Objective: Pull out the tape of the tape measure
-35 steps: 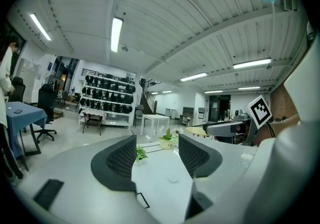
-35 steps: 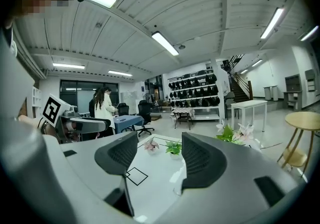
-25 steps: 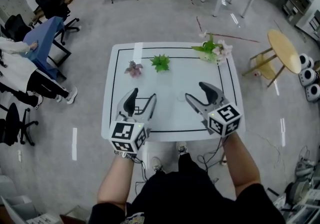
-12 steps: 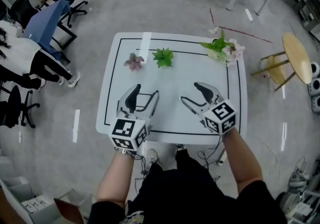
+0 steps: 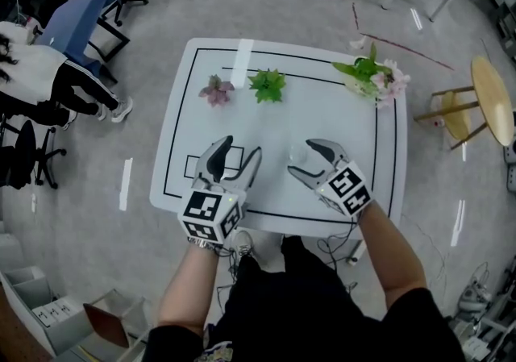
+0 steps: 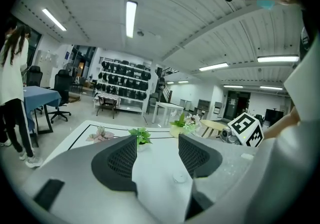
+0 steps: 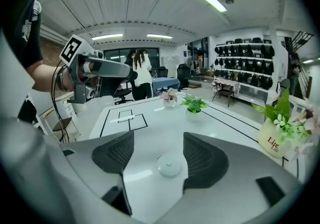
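Observation:
The tape measure (image 5: 297, 156) is a small round white disc lying flat on the white table (image 5: 355, 131). My right gripper (image 5: 301, 161) hangs low over it with its jaws spread wide. They have just been opening. In the right gripper view the tape measure (image 7: 170, 164) lies between the two black pads, touched by neither, under the right gripper (image 7: 157, 140). My left gripper (image 5: 240, 154) is open and empty to the left of the disc. In the left gripper view the tape measure (image 6: 180, 177) shows beside the right finger of the left gripper (image 6: 157, 144).
At the table's far side stand a pink flower pot (image 5: 216, 90), a small green plant (image 5: 267, 85) and a flower vase (image 5: 375, 74). A black border line and a small marked rectangle (image 5: 196, 167) are on the tabletop. A person (image 5: 40, 90) and office chairs are at the left.
Both grippers have sunk toward the tabletop. The right one tipped downward and moved left over the white disc, and its jaws stand slightly wider.

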Demonstrator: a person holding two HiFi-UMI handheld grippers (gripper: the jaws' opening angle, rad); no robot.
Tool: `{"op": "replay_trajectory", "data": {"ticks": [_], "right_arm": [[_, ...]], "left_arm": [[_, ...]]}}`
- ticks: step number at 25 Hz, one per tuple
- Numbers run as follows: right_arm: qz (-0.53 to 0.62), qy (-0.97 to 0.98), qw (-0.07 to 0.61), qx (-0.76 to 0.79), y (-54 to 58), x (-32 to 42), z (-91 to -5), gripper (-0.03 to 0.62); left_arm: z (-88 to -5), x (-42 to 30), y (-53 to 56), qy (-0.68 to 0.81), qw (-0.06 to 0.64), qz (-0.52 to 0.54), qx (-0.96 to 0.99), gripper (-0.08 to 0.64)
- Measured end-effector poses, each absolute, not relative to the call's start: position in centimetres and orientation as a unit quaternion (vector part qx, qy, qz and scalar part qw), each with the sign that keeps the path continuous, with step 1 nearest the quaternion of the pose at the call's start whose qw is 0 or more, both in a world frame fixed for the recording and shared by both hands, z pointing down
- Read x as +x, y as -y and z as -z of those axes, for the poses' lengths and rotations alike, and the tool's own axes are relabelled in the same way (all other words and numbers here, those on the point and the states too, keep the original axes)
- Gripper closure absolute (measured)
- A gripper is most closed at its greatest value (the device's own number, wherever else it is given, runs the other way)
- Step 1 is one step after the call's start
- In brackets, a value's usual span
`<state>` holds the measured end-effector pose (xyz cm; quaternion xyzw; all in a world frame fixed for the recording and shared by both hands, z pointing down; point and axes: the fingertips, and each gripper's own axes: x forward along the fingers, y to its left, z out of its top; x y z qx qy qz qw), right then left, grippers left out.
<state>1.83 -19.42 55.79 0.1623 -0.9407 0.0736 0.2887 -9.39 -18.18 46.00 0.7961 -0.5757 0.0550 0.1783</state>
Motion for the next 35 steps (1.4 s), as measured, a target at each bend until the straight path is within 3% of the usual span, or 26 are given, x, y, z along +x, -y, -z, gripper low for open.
{"op": "replay_trajectory", "data": {"ticks": [21, 35], "right_arm": [[-0.041, 0.917, 0.392, 0.054, 21.1, 1.8, -64.9, 0.295], [-0.043, 0.917, 0.395, 0.047, 20.9, 1.6, -65.8, 0.374]], "left_arm": [[-52.0, -8.9, 19.6, 0.577, 0.228, -0.071, 0.781, 0.314], [-53.1, -8.1, 19.8, 0.565, 0.241, -0.072, 0.786, 0.314]]}}
